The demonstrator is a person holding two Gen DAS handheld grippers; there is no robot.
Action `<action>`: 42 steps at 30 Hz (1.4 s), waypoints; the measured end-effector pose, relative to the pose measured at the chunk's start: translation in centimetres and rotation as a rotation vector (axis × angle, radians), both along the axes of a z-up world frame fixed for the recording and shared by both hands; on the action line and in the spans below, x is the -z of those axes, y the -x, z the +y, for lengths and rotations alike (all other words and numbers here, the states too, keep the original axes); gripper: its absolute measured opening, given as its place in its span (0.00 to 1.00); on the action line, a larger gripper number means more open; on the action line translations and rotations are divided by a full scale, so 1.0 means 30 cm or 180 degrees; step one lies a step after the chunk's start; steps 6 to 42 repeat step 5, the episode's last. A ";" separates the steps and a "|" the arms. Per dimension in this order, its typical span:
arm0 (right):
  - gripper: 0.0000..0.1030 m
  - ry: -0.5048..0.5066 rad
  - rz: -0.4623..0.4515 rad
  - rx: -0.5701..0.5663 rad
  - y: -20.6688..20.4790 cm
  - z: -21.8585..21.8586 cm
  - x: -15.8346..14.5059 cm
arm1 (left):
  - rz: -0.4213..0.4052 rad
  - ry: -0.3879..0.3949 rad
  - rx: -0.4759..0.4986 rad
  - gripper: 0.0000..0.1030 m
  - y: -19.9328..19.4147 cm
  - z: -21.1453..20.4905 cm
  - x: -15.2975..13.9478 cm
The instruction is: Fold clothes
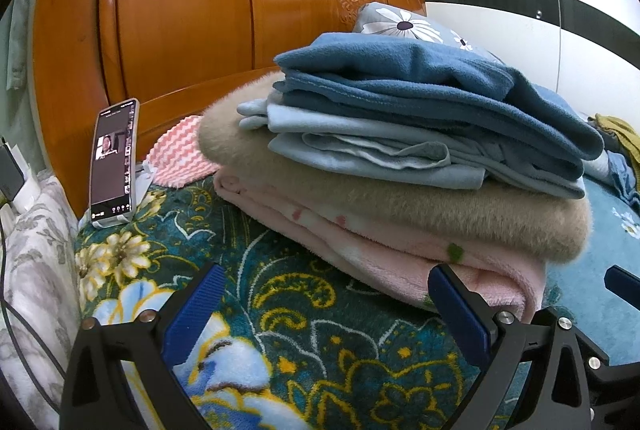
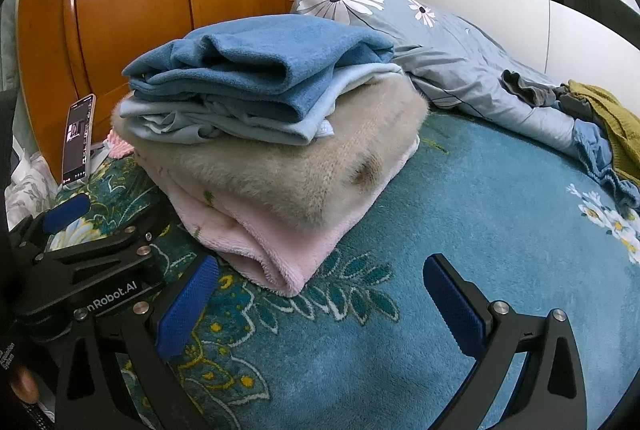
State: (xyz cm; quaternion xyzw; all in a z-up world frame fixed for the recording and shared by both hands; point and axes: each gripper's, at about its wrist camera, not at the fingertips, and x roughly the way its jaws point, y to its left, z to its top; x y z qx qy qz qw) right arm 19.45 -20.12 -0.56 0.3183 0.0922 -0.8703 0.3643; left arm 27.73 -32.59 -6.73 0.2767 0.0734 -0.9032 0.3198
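A stack of folded clothes (image 1: 400,157) sits on the teal floral bedspread (image 1: 280,310): dark blue fleece (image 1: 400,69) on top, light blue garment (image 1: 360,149), beige fuzzy sweater (image 1: 440,205), pink fleece (image 1: 400,262) at the bottom. The stack also shows in the right wrist view (image 2: 272,133). My left gripper (image 1: 326,290) is open and empty, just in front of the stack's left side. My right gripper (image 2: 320,282) is open and empty, its jaws wide around the pink fleece's near corner (image 2: 288,270). The left gripper (image 2: 80,230) shows at the left of the right wrist view.
A phone (image 1: 114,161) on a stand leans by the orange wooden headboard (image 1: 180,9). A blue flowered pillow (image 2: 400,21) lies behind the stack. Unfolded clothes, grey, blue and mustard (image 2: 600,125), lie at the far right. A pink-white zigzag cloth (image 1: 180,153) lies beside the phone.
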 end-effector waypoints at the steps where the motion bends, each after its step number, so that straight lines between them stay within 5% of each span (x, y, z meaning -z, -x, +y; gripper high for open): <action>1: 1.00 0.0001 -0.0001 -0.0001 0.001 0.000 0.000 | 0.0000 0.0007 -0.0004 1.00 0.000 0.002 0.000; 42: 1.00 0.0009 -0.0012 0.0000 0.004 0.001 0.000 | -0.0027 0.0002 0.0010 1.00 0.006 0.001 0.001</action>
